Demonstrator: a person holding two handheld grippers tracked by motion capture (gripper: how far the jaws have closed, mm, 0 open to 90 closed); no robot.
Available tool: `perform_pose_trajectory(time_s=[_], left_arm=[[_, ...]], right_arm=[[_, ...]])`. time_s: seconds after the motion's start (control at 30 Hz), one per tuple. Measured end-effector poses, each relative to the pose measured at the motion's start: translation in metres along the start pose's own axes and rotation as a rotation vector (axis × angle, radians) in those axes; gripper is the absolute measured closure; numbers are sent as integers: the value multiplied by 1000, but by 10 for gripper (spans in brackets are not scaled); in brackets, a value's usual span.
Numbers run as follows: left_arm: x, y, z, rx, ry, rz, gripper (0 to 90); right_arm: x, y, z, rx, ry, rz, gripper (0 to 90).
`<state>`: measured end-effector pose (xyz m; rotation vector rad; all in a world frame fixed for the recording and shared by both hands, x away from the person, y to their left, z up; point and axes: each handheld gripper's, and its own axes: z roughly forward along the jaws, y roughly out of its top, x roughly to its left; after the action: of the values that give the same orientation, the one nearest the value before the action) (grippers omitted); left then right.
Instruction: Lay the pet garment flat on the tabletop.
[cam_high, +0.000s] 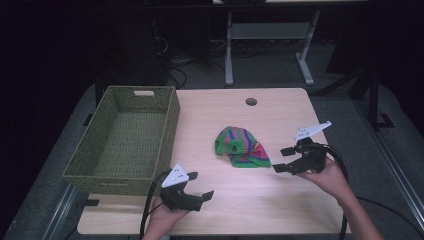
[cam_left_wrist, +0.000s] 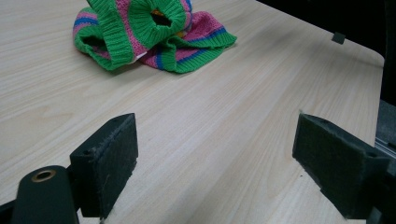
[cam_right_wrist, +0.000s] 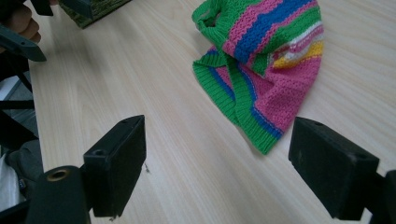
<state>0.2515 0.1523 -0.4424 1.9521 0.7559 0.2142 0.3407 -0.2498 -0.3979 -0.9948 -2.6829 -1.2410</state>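
A crumpled striped knit garment (cam_high: 241, 146), green, pink and blue, lies near the middle of the wooden table (cam_high: 280, 107). My left gripper (cam_high: 199, 186) rests open near the table's front edge, to the garment's front left, jaws empty. My right gripper (cam_high: 281, 159) is open just to the right of the garment, a short gap from its hem. In the left gripper view the garment (cam_left_wrist: 149, 32) lies well ahead of the wide jaws of my left gripper (cam_left_wrist: 215, 163). In the right gripper view its green hem (cam_right_wrist: 247, 116) reaches close to my right gripper (cam_right_wrist: 219, 168).
A green woven basket (cam_high: 102, 162) stands empty on the table's left side, close behind my left gripper. A round cable hole (cam_high: 251, 102) sits at the table's back. A white desk frame (cam_high: 270, 35) stands on the floor beyond the table.
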Motion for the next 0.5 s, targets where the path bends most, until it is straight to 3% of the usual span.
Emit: perform_pose_trajectory(time_s=[0.23, 0.5], left_arm=[[0, 0, 2, 10, -5, 4, 139], [1, 0, 3, 15, -6, 9, 139]], right_arm=[[-2, 15, 1, 1, 2, -21, 186], [-7, 28, 10, 38, -5, -37, 190]])
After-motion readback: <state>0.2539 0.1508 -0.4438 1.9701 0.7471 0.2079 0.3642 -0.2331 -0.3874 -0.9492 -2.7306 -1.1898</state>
